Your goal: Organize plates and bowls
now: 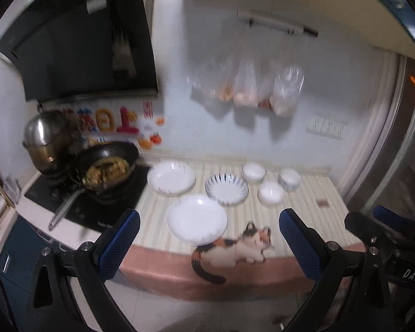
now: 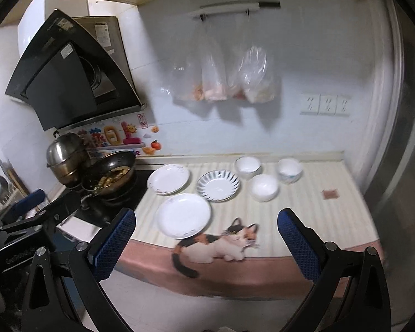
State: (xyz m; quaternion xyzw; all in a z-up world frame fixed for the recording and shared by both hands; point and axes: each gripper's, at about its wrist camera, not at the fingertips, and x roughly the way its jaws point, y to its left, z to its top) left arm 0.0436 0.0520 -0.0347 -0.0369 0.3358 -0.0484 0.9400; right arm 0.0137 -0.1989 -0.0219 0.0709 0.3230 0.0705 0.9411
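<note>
**Two wrist views facing one kitchen counter**

Both fisheye cameras look forward and slightly down from in front of the striped cream counter mat (image 1: 304, 204) (image 2: 312, 213), standing back from its edge. The left view sits further left and is blurrier. Both share the white plates, bowls, black wok (image 1: 108, 166) (image 2: 110, 174) and wall.

the front strip of the counter mat (image 2: 304, 221) lies bare on the right, from the printed cat (image 2: 221, 243) out to the small brown patch (image 2: 330, 194) — open room there. to the left, three plates crowd together: the near plate (image 2: 183, 215), the far plate (image 2: 168, 179) and the striped plate (image 2: 218, 185). three bowls (image 2: 263, 187) cluster behind with narrow gaps. the pan (image 2: 112, 175) and steel pot (image 2: 65, 157) block the left side, and bags (image 2: 221, 77) hang above the back — well clear of the dishes.
</note>
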